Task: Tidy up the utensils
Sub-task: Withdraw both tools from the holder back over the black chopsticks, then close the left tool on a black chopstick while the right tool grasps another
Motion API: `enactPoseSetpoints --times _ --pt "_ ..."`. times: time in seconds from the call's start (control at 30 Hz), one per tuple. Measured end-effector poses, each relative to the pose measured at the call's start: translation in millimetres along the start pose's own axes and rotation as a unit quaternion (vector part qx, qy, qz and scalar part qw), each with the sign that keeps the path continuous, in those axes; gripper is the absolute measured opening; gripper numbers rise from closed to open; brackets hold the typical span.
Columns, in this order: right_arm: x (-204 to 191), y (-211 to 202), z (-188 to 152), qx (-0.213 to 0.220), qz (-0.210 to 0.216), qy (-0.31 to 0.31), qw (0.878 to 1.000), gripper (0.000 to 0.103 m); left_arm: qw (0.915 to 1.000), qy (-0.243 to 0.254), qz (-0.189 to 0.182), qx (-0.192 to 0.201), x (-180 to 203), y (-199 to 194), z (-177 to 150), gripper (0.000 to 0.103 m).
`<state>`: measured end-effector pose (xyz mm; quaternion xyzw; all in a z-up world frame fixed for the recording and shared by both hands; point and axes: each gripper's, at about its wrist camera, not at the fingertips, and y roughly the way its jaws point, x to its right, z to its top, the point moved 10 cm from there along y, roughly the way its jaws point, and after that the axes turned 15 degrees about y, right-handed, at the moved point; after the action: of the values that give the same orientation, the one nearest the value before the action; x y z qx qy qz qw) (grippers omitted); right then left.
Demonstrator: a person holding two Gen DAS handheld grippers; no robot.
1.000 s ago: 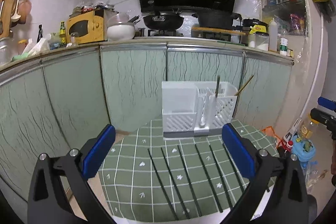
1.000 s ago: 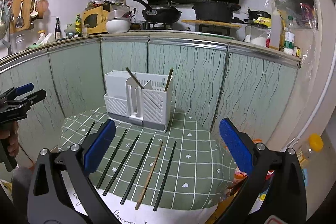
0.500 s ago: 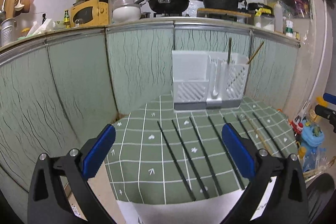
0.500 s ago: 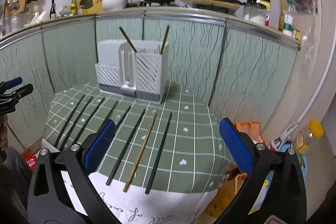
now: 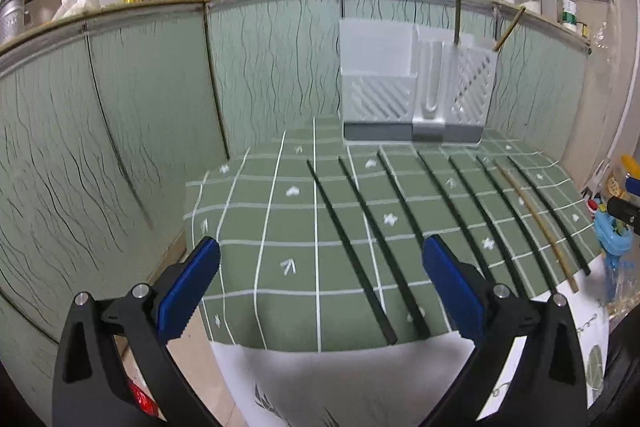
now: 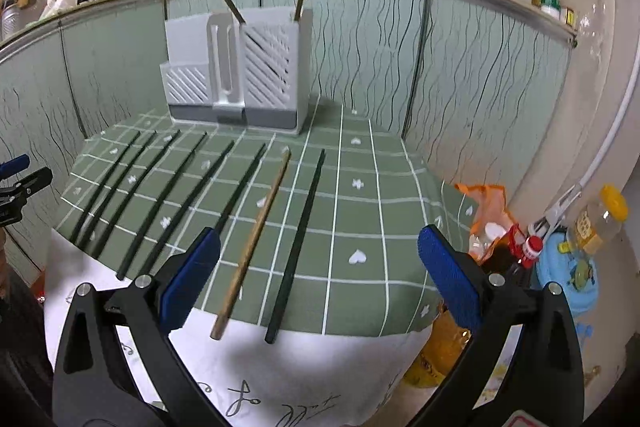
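Both the left claw and right claw gape wide and empty; chopsticks lie in a spaced row on the surface, easing single grasps; the holder stands behind

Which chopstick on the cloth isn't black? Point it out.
The wooden chopstick, light brown among the black chopsticks, lies second from the right end of the row, between the open right gripper's fingers in its wrist view.

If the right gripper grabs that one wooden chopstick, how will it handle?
The wooden chopstick looks thin and straight, so probably stiff and light. It seems round, so a nudge may roll it on the green cloth. Its near end overhangs the cloth, easing a pinch.
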<state>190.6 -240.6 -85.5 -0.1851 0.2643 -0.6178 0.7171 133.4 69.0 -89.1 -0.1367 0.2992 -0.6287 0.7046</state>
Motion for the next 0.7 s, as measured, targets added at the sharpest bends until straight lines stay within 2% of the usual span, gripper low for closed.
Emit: enactPoseSetpoints --times 0.1,0.3,0.5,0.7 --pt "3 10 -9 -0.012 -0.006 0.004 1.000 0.094 0.9999 -0.003 -0.001 -0.014 5 8 -10 0.098" --pt "9 29 -28 -0.035 -0.023 0.009 0.999 0.086 0.9994 0.009 0.005 -0.033 13 23 -21 0.098" --pt "10 46 -42 -0.057 -0.028 0.013 0.998 0.069 0.9974 0.026 0.006 -0.067 19 43 -34 0.081" --pt "8 55 -52 -0.068 -0.026 0.016 0.997 0.052 0.9970 0.027 -0.016 -0.071 26 50 -37 0.063"
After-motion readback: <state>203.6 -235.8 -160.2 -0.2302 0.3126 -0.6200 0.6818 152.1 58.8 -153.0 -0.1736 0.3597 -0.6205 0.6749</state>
